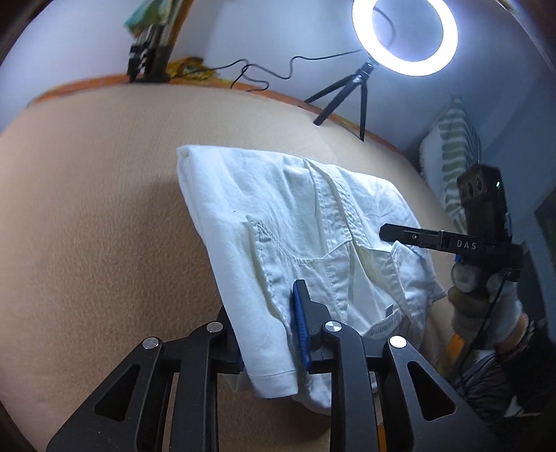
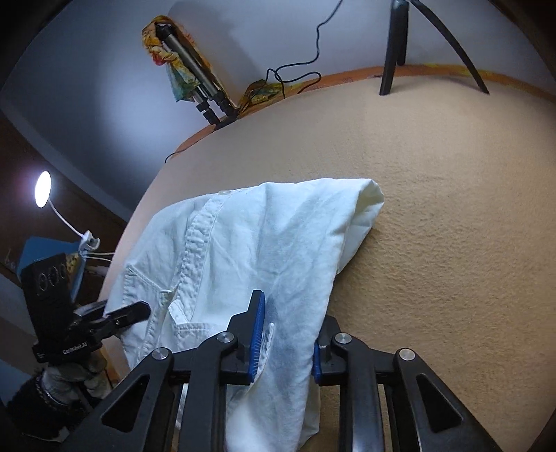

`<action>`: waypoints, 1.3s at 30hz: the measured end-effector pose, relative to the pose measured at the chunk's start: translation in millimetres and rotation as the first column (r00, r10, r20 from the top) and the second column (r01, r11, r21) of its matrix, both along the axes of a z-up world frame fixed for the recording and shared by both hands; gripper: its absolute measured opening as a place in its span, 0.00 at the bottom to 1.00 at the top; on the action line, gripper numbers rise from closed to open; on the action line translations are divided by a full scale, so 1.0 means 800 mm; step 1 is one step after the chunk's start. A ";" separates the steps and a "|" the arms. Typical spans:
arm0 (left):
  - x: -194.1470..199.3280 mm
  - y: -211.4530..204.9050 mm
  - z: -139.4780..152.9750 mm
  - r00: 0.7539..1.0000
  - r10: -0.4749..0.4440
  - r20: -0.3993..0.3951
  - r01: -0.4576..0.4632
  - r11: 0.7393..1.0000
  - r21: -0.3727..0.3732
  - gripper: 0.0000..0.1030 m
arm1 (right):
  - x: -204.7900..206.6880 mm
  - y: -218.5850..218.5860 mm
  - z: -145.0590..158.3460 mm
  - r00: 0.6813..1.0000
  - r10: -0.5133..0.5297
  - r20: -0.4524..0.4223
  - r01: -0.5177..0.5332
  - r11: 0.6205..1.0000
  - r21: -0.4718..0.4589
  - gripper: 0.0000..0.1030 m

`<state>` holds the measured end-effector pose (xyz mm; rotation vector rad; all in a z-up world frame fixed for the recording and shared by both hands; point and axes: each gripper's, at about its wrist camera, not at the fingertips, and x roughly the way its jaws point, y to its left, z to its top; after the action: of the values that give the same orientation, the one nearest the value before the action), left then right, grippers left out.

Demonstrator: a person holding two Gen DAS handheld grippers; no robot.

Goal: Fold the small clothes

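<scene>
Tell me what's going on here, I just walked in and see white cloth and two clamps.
A person is folding a small white shirt on a tan padded surface, with a handheld gripper in each hand. The left gripper and the right gripper each pinch the shirt's near edge, which is lifted while the far part rests on the surface. A lit ring light stands behind.

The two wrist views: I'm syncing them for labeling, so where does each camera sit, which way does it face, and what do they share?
Left wrist: sits on the left gripper, looking down its fingers across the tan surface toward the ring light; the right gripper and a gloved hand show at right.
Right wrist: sits on the right gripper, facing the tripod legs; the left gripper and a gloved hand show at left.
Shared: the white shirt, pinched by both grippers.
</scene>
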<state>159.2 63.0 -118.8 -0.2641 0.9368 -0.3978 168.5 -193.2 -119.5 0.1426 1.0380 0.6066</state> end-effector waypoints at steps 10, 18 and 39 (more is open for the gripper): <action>-0.018 -0.030 0.039 0.989 -0.054 0.135 0.045 0.997 0.064 0.14 | -0.039 0.029 0.042 0.981 0.042 0.188 -0.014 0.989 -0.147 0.14; -0.027 -0.061 0.064 0.966 -0.141 0.216 0.127 0.989 0.077 0.14 | -0.065 0.009 0.083 0.960 0.036 0.277 0.011 0.987 -0.163 0.13; 0.068 -0.243 0.074 0.905 -0.340 0.256 0.343 0.939 0.034 0.14 | -0.021 -0.154 0.136 0.931 -0.134 0.339 0.208 0.960 -0.190 0.13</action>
<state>213.5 -131.3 -59.5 -0.0527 0.7219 -0.7447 151.7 -316.1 -10.9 -0.0629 0.7571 0.3347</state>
